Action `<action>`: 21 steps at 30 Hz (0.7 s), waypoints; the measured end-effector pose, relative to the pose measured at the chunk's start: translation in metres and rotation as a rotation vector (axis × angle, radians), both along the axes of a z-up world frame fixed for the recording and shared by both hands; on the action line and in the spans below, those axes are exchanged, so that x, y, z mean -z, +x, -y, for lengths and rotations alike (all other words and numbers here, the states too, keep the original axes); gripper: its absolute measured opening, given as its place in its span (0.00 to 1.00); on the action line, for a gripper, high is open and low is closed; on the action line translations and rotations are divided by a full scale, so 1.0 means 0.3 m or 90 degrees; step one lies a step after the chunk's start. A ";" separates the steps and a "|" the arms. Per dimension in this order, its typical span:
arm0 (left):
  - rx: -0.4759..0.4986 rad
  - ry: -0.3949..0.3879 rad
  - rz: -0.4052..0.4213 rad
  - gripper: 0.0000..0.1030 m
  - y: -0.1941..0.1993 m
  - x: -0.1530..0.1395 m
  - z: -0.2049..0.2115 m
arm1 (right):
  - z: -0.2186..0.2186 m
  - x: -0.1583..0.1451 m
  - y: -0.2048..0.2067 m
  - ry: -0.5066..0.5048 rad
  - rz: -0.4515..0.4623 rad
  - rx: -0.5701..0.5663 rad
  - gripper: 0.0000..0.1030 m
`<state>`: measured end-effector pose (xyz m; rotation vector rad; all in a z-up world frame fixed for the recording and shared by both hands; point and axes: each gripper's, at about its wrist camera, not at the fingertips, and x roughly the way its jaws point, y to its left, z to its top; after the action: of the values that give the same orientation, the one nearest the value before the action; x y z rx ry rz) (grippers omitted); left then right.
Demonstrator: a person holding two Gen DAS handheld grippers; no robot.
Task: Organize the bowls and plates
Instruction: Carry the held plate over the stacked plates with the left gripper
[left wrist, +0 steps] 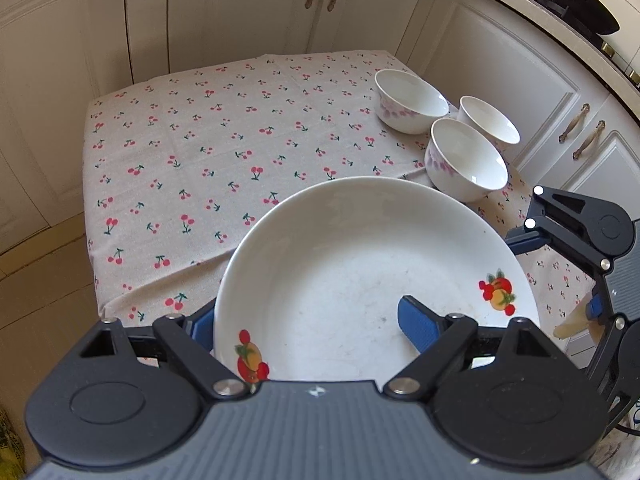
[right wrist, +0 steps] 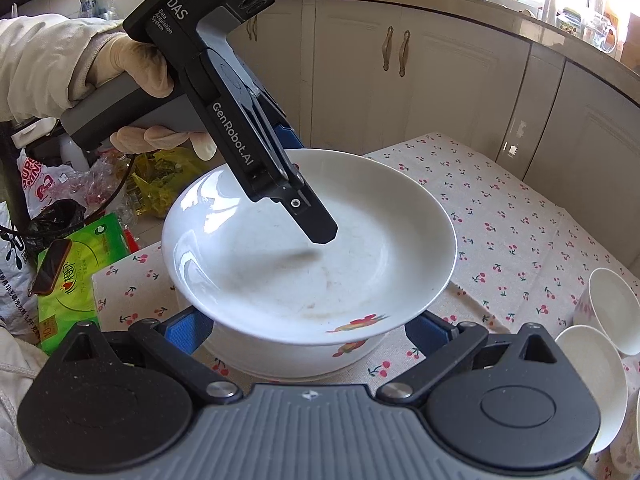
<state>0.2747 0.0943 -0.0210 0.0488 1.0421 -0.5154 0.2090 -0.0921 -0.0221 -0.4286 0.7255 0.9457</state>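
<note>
A white deep plate [left wrist: 340, 280] [right wrist: 320, 280] with fruit decals fills both views, over the near corner of the cherry-print table [left wrist: 200, 160]. My left gripper [left wrist: 304, 316] straddles its rim, one blue pad inside the plate and one outside, and appears shut on it. From the right wrist view, the inner finger [right wrist: 316, 224] reaches into the plate. A second decorated plate [right wrist: 296, 360] lies just beneath. My right gripper [right wrist: 308, 332] has its fingers wide apart on either side of that lower plate, with the tips hidden under the upper rim. Three white bowls [left wrist: 466, 160] stand at the table's right edge.
Cream cupboards [left wrist: 240, 8] close in behind and to the right of the table. A black wok [left wrist: 580, 0] sits on the counter. Plastic bags and a green packet [right wrist: 80, 248] are piled left of the table. Two bowls [right wrist: 616, 308] lie close to my right gripper.
</note>
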 end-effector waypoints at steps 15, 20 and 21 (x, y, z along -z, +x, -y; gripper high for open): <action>0.010 -0.001 -0.031 0.86 -0.030 0.086 0.018 | 0.007 0.064 -0.053 -0.018 -0.032 0.016 1.00; 0.010 0.000 -0.041 0.86 -0.027 0.105 0.015 | 0.004 0.066 -0.052 -0.026 -0.034 0.017 1.00; 0.010 0.001 -0.043 0.86 -0.025 0.108 0.015 | 0.004 0.067 -0.053 -0.028 -0.034 0.017 1.00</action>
<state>0.2672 0.0899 -0.0535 0.0413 1.1082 -0.5342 0.1932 -0.0932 -0.0422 -0.4327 0.7998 0.9209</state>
